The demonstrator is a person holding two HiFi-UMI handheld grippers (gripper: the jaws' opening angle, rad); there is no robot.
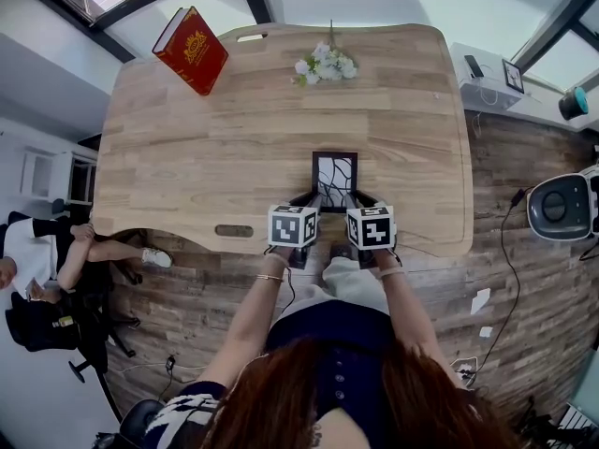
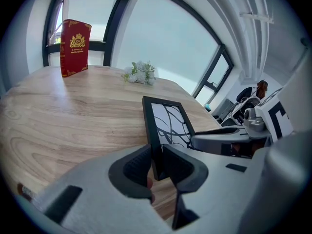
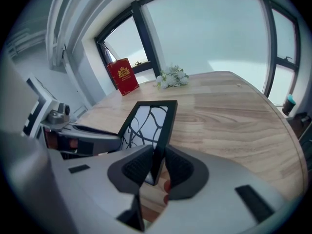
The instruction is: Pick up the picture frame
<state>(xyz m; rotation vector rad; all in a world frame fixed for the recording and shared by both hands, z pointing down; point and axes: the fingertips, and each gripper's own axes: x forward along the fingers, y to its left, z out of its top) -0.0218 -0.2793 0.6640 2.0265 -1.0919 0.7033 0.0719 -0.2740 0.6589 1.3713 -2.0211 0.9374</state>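
A small black picture frame [image 1: 334,178] with a white sheet of dark branching lines sits near the front edge of the wooden table [image 1: 234,148]. My left gripper [image 2: 157,167] is shut on the frame's left side rail [image 2: 152,130], its pads pressing both faces. My right gripper [image 3: 157,168] is shut on the right side rail [image 3: 165,126] in the same way. In the head view both grippers stand side by side at the frame's near edge, their marker cubes [image 1: 293,225] [image 1: 371,226] hiding its lower part. The frame tilts up off the wood.
A red book [image 1: 191,50] stands at the table's far left corner. A small bunch of white flowers [image 1: 325,65] lies at the far middle. A person [image 1: 47,260] sits on the floor at the left. Cables and a white device [image 1: 560,204] lie to the right.
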